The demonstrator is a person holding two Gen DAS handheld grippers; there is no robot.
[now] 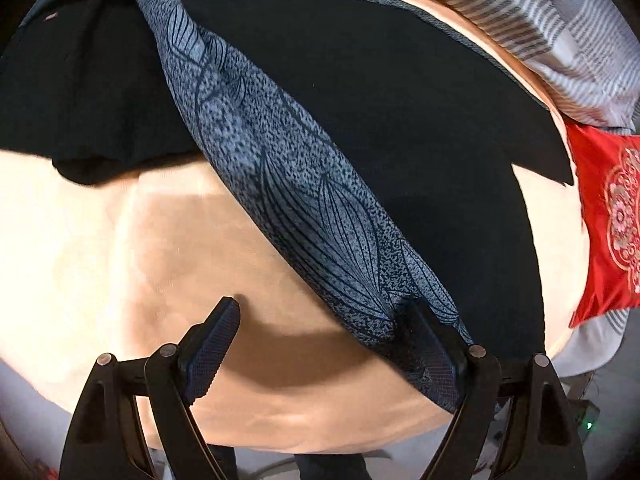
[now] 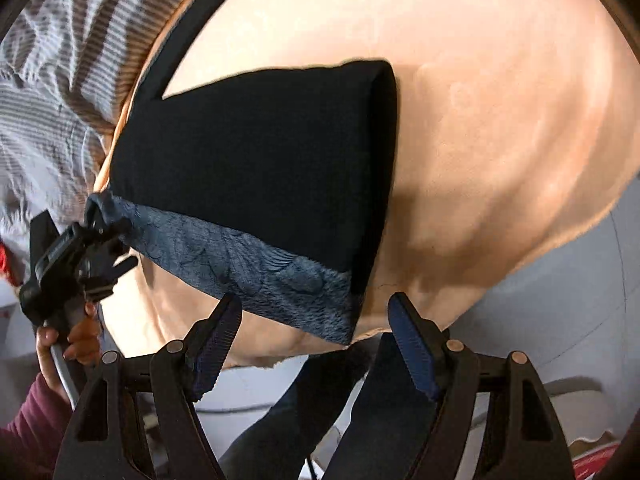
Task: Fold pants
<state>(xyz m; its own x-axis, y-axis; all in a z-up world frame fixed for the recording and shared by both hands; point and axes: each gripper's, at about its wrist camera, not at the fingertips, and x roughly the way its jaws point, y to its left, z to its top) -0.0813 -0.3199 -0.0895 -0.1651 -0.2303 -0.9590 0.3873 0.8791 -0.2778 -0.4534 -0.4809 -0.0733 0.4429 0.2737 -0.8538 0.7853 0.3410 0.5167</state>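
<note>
A peach-coloured sheet [image 1: 120,240] covers the bed ahead of and beneath both tools, lit warmly with soft shadows across its creases. Beyond it, on the far side, lies a grey-and-white striped quilt [image 1: 560,32], with a red embroidered pillow [image 1: 608,224] just beside it. Pale grey floor [image 2: 560,312] shows past the bed's near edge, below the tools.

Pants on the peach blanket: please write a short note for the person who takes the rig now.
Left claw: open, right finger touching the patterned band, nothing gripped.
Right claw: open, hovering just off the near corner of the pants.
Pants lie on the peach blanket, already folded into a thick stack; a rounded fold edge shows on one side.
Left: grip the band edge, make the next fold, smooth flat.
</note>
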